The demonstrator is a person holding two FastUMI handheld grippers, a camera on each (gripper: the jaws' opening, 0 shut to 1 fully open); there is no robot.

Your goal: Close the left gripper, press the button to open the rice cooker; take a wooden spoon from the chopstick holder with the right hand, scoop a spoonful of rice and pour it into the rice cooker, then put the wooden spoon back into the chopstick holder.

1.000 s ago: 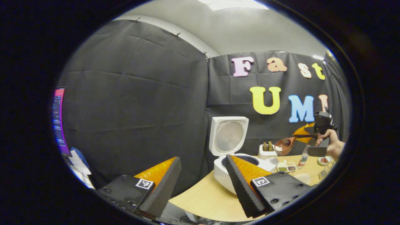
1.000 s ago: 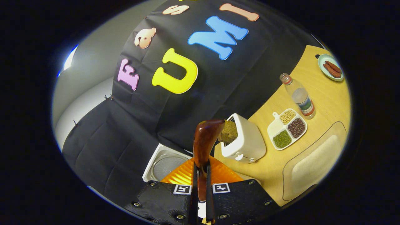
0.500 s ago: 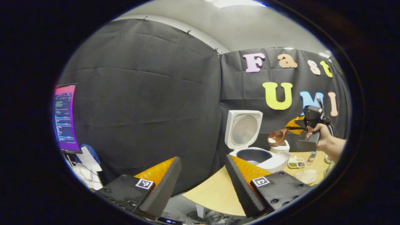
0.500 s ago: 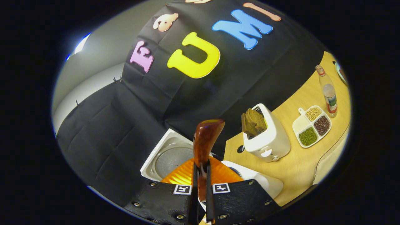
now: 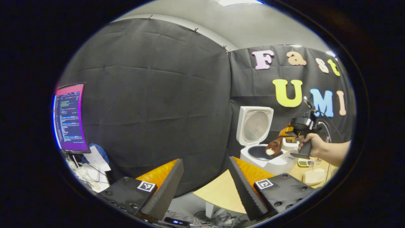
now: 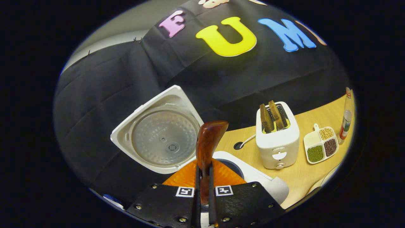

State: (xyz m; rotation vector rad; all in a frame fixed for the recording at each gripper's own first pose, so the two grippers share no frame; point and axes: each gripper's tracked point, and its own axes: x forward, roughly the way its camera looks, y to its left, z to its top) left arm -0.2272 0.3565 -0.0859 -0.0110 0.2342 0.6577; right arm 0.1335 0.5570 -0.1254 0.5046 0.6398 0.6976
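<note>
The left gripper stands wide, nothing between its fingers. Ahead to its right sits one rice cooker, lid raised. The right gripper clamps one wooden spoon, whose bowl with white rice hangs over the pot. Right of it: one toaster with two slices, one four-part dish, one bottle.
</note>
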